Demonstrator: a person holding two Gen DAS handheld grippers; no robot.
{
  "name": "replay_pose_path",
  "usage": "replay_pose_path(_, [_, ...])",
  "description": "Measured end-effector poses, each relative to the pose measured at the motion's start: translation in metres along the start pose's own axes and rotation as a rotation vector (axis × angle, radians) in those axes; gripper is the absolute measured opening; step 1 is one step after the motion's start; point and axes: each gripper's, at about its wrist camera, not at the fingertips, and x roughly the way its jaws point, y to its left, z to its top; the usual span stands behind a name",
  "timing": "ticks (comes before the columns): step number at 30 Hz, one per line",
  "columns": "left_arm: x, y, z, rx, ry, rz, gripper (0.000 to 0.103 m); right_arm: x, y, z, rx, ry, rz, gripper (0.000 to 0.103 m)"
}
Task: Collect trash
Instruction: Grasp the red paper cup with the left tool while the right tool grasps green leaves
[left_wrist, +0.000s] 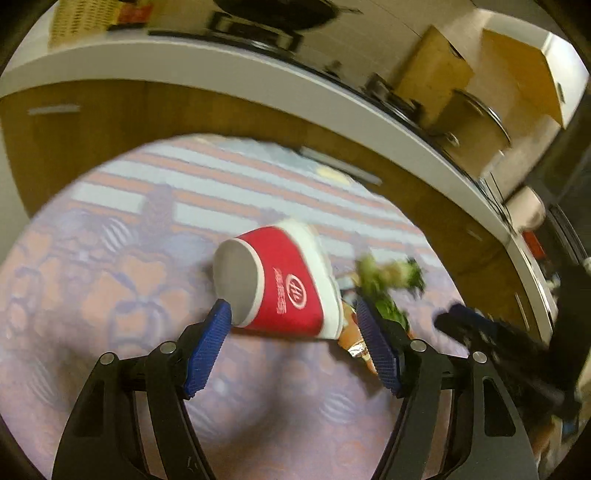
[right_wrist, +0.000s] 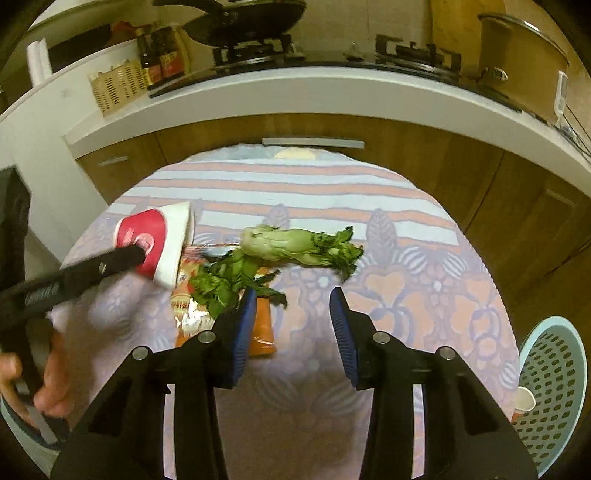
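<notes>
A red and white paper cup (left_wrist: 284, 284) lies on its side on the round patterned table (left_wrist: 110, 280). My left gripper (left_wrist: 293, 317) is open with its blue fingers on either side of the cup, not closed on it. The cup also shows in the right wrist view (right_wrist: 155, 240), with the left gripper (right_wrist: 129, 256) against it. Leafy green vegetable scraps (right_wrist: 295, 245) and an orange snack wrapper (right_wrist: 262, 325) lie at the table's middle. My right gripper (right_wrist: 293, 299) is open and empty just in front of the greens.
A light blue perforated basket (right_wrist: 554, 387) stands at the table's right side with a small cup inside. A kitchen counter (right_wrist: 295, 88) with stove, pans, pot and bottles runs behind the table. Wooden cabinets are below it.
</notes>
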Motion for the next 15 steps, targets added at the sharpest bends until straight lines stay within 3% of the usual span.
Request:
replay_pose_path(5, [-0.002, -0.022, -0.023, 0.040, 0.071, -0.113, 0.068, 0.004, -0.012, 0.003, 0.029, 0.005, -0.010, 0.038])
replay_pose_path(10, [-0.019, -0.019, -0.028, 0.069, 0.034, -0.032, 0.072, 0.007, -0.019, 0.005, 0.041, 0.005, -0.011, 0.038])
replay_pose_path(12, [-0.020, -0.017, -0.017, 0.094, 0.011, 0.010, 0.080, 0.008, -0.020, 0.007, 0.048, 0.004, -0.007, 0.038])
replay_pose_path(15, [-0.004, -0.012, 0.001, 0.093, 0.041, -0.005, 0.081, 0.010, -0.020, 0.009, 0.054, 0.000, 0.008, 0.038])
